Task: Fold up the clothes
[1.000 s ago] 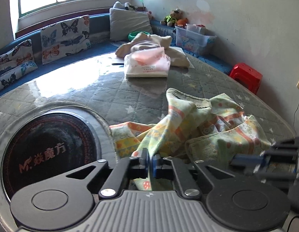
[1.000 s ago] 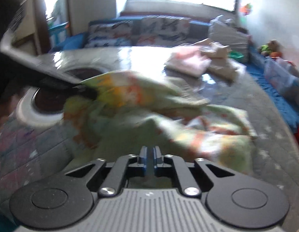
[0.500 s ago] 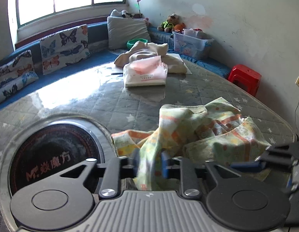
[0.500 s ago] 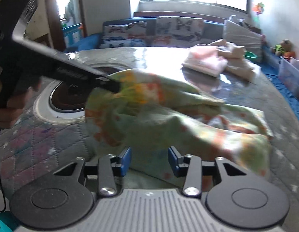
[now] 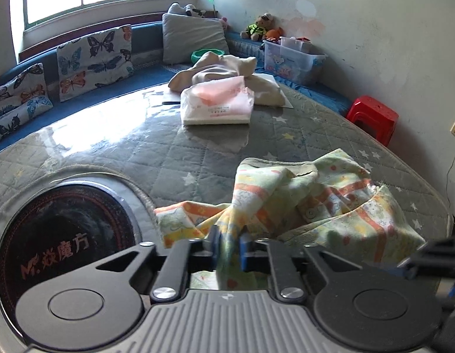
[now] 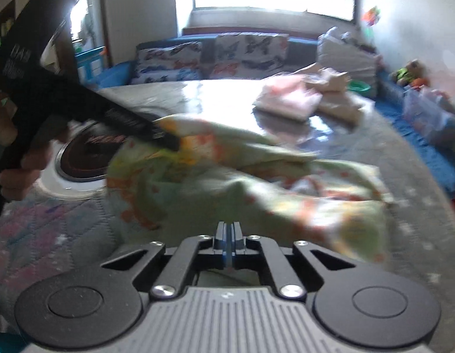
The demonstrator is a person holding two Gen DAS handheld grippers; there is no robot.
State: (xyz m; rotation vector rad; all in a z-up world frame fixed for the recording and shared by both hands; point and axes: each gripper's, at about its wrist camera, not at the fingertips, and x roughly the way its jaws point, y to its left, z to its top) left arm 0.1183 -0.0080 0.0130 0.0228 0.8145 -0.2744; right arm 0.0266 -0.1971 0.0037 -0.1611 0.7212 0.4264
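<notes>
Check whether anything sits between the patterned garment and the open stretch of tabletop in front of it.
Nothing visible does. The quilted table cover lies bare from the patterned garment up to the folded pink garment farther back.

A crumpled child's garment (image 5: 312, 206) in pale green and yellow with orange stripes and small cartoon prints lies bunched on the quilted grey table cover (image 5: 174, 158), just right of its round dark hotplate (image 5: 60, 235), one fold raised.

Obscured / unresolved items
Right wrist view motion-blurred; patterned garment (image 6: 257, 182) print was unreadable; right gripper (image 5: 433, 260) was cropped at 4 o'clock.
</notes>
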